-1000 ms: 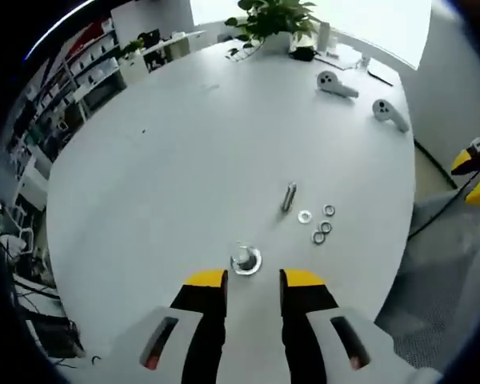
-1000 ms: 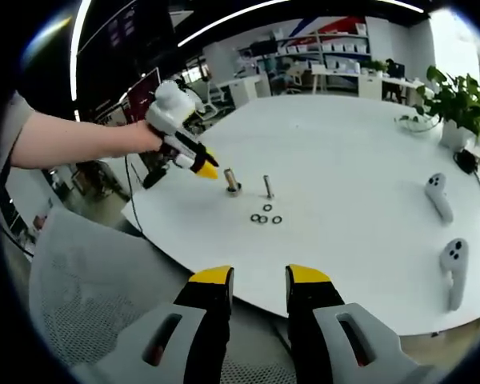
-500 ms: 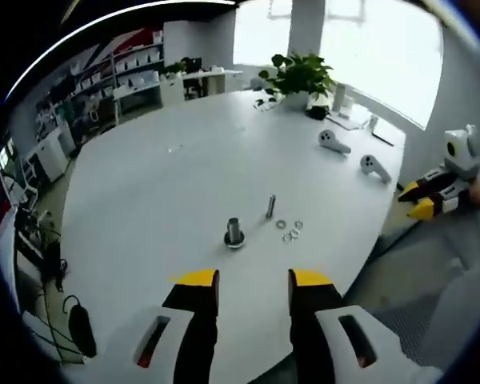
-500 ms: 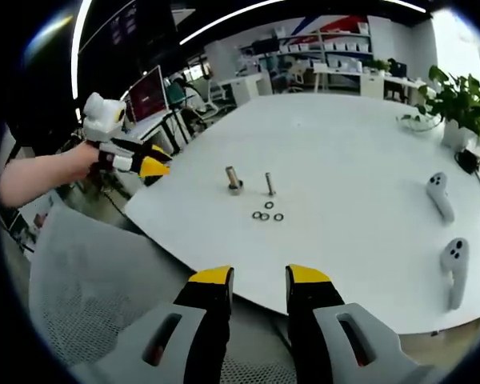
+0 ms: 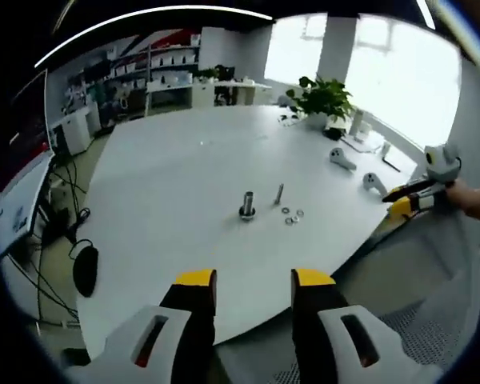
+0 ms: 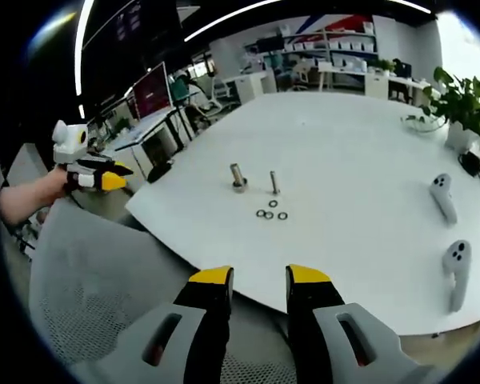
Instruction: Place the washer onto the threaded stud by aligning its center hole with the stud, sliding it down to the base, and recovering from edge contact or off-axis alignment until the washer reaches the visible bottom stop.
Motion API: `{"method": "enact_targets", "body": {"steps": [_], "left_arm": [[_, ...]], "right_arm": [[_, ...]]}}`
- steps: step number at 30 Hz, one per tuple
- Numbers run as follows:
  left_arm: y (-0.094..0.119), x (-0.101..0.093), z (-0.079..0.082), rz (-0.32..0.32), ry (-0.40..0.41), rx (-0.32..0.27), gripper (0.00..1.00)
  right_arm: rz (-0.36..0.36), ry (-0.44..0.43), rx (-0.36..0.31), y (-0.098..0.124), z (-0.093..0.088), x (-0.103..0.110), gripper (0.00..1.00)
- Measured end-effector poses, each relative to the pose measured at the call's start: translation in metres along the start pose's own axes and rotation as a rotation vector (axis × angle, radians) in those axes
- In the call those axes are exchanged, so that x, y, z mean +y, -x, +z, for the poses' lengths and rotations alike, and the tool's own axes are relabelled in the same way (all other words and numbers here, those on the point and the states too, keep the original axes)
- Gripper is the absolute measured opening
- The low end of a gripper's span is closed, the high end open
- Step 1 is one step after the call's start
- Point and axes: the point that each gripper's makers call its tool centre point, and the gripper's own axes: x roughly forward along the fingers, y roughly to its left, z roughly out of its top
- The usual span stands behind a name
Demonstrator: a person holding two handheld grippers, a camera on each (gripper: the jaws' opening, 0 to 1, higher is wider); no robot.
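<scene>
- Left gripper view: the left gripper hangs off the edge of the round white surface, its yellow-tipped jaws apart with nothing between them
- On that surface stands the upright metal threaded stud on its round base; a thinner grey bolt stands just beside it, towards the potted green plant
- Four small silver washers lie loose in a cluster near the stud, on the bolt's side
- Two white handheld controllers lie well beyond the stud, near the plant
- Right gripper view: the right gripper hovers over a grey mesh chair back, well apart from the stud; its jaws are also apart and empty
- The washers lie on the near side of the stud, none on it
- The left gripper, held in a hand, sits off the surface edge, well clear of the stud
</scene>
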Motion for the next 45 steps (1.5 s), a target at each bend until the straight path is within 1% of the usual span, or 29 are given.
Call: {"method": "enact_targets", "body": {"steps": [2, 3, 4, 5, 6, 8, 9, 10, 11, 15, 17, 19, 21, 23, 24, 25, 27, 28, 30, 33, 37, 41, 42, 45], "left_arm": [[0.003, 0.000, 0.001, 0.023, -0.024, -0.018, 0.31], [0.005, -0.001, 0.004, 0.031, -0.010, -0.044, 0.31], [0.004, -0.004, 0.006, 0.026, 0.022, -0.067, 0.33], [0.000, -0.006, 0.006, -0.002, 0.060, -0.080, 0.34], [-0.002, -0.005, 0.003, -0.001, 0.059, -0.071, 0.34], [-0.006, -0.009, -0.002, -0.016, 0.046, -0.045, 0.31], [-0.004, -0.012, 0.001, -0.024, 0.045, -0.065, 0.28], [-0.003, -0.014, 0.008, -0.028, 0.045, -0.099, 0.27], [-0.001, -0.016, 0.014, -0.033, 0.049, -0.125, 0.28], [-0.003, -0.014, 0.016, -0.016, 0.035, -0.124, 0.29], [-0.005, -0.016, 0.019, -0.023, 0.040, -0.136, 0.30], [-0.007, -0.020, 0.020, -0.020, 0.023, -0.147, 0.30], [-0.009, -0.023, 0.015, -0.025, -0.010, -0.131, 0.30], [-0.010, -0.027, 0.009, -0.046, -0.021, -0.106, 0.30], [-0.010, -0.027, 0.008, -0.048, -0.022, -0.105, 0.30], [-0.010, -0.027, 0.008, -0.054, -0.020, -0.106, 0.30], [-0.010, -0.028, 0.009, -0.076, 0.019, -0.112, 0.31], [-0.010, -0.027, 0.008, -0.077, 0.026, -0.109, 0.32], [-0.011, -0.027, 0.004, -0.070, 0.015, -0.096, 0.31], [-0.011, -0.029, 0.003, -0.074, 0.015, -0.095, 0.32], [-0.013, -0.027, -0.001, -0.069, 0.036, -0.077, 0.37], [-0.011, -0.026, 0.004, -0.067, 0.053, -0.104, 0.36], [-0.011, -0.026, 0.004, -0.070, 0.051, -0.102, 0.36], [-0.014, -0.030, -0.001, -0.085, 0.037, -0.076, 0.37]], "right_arm": [[0.006, 0.001, 0.006, -0.001, -0.001, 0.001, 0.29], [0.009, 0.007, 0.008, -0.001, -0.002, 0.002, 0.29], [0.011, 0.013, 0.013, -0.001, -0.003, 0.002, 0.29], [0.011, 0.014, 0.016, -0.001, -0.003, 0.002, 0.29], [0.011, 0.013, 0.019, -0.002, -0.003, 0.002, 0.29], [0.010, 0.010, 0.020, -0.002, -0.003, 0.002, 0.29], [0.007, 0.009, 0.022, -0.002, -0.004, 0.001, 0.29], [0.006, 0.008, 0.024, -0.002, -0.004, 0.001, 0.29], [0.005, 0.009, 0.025, -0.002, -0.005, 0.001, 0.29], [0.006, 0.011, 0.036, -0.003, -0.006, 0.001, 0.29], [0.008, 0.014, 0.040, -0.002, -0.007, 0.002, 0.29], [0.007, 0.015, 0.044, -0.003, -0.008, 0.001, 0.29], [0.006, 0.013, 0.045, -0.003, -0.008, 0.001, 0.29], [0.005, 0.016, 0.044, -0.003, -0.008, 0.001, 0.29], [0.004, 0.018, 0.046, -0.003, -0.009, 0.001, 0.29], [0.003, 0.017, 0.048, -0.003, -0.009, 0.001, 0.29], [0.000, 0.018, 0.046, -0.003, -0.008, 0.001, 0.29], [-0.001, 0.018, 0.045, -0.003, -0.008, 0.001, 0.29], [-0.005, 0.010, 0.045, -0.003, -0.008, -0.001, 0.29], [-0.007, 0.019, 0.048, -0.003, -0.009, 0.000, 0.29], [-0.010, 0.016, 0.052, -0.003, -0.010, -0.001, 0.29], [-0.010, 0.010, 0.055, -0.003, -0.009, -0.003, 0.29], [-0.009, 0.009, 0.057, -0.004, -0.009, -0.002, 0.29], [-0.013, 0.014, 0.069, -0.004, -0.012, -0.002, 0.29]]}}
